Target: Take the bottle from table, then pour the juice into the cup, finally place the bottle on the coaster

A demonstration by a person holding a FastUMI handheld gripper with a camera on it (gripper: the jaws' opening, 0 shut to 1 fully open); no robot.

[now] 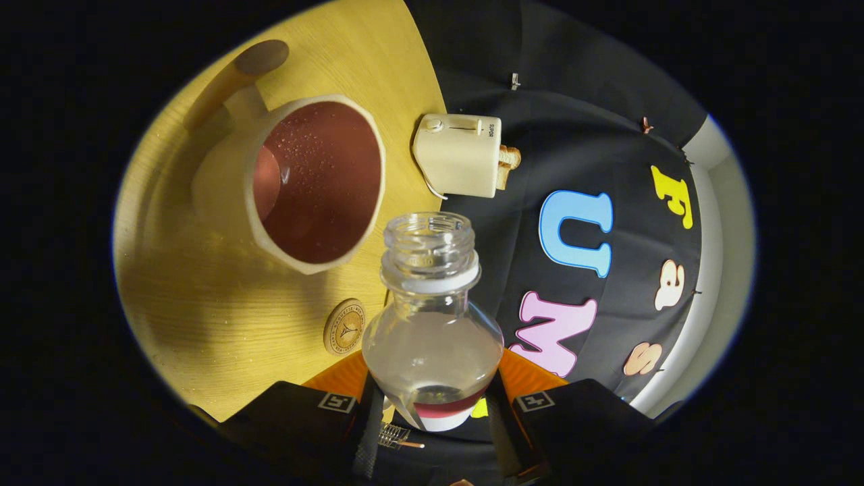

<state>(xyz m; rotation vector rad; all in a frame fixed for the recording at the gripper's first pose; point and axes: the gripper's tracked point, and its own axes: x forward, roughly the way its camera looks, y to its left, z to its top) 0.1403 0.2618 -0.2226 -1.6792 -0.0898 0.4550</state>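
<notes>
Gripper view: clenched on a clear glass bottle [432, 337], gripper [432, 415] with both black fingers [317, 418] pressed against the bottle's lower body, one on each side. Bottle uncapped, threaded mouth open, a white ring around the neck, bulbous shoulders, almost drained; only a thin red band of juice [442, 407] pooled low in the body, near the fingers. Tilted relative to the table, mouth pointing away from the fingers.

Relative to the bottle: just past its mouth and off to one side, a cream cup [307, 182] with a faceted rim, interior dark red with juice, droplets or bubbles speckling the inside wall. Beyond the cup, a rounded wooden handle-like shape [236, 77], touching or part of the cup, cannot tell which. Close beside the bottle's shoulder, on the cup's side, a small round wooden coaster [345, 327] with an embossed emblem, lying bare on the table. Farther past the mouth, a cream toaster [459, 154] with slices of toast [507, 165] poking out, at the table's edge.

Underneath, a light wooden table [202, 304] with fine grain, warmly lit. Behind, black cloth booth wall [594, 121], and a pale strip of wall [715, 223] past the cloth.
</notes>
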